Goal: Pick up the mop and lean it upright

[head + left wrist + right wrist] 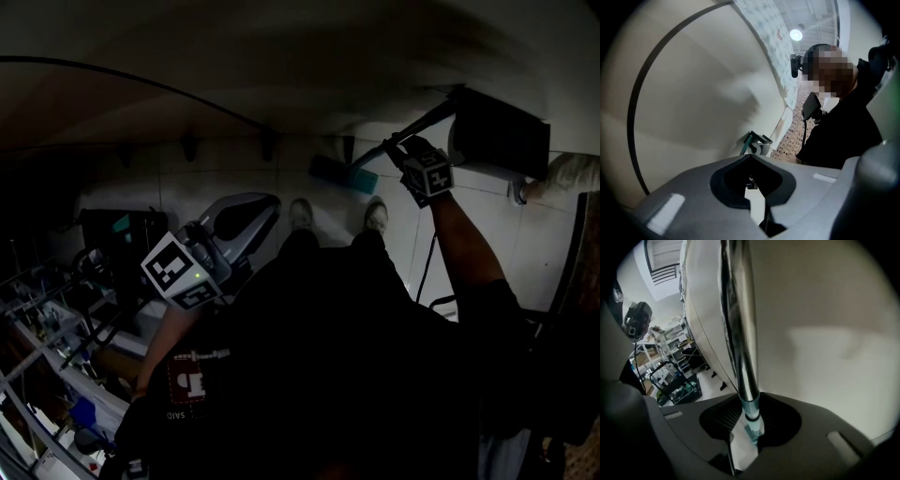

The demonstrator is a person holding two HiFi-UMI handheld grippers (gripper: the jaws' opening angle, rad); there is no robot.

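- Floor [225, 178]: mop [412, 129] head [342, 174] sits on it ahead of the feet, and the pole slants up to the right hand.
- Right gripper [750, 423]: jaws clamped on the pole at its teal collar [751, 411], likely to swing it upright against the wall [825, 310].
- Left gripper [752, 180]: jaws about closed, empty, held aside, not needed yet.

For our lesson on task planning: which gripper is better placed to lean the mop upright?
Right: the right gripper has its jaws on the mop handle; the left gripper, apart from it, holds nothing.
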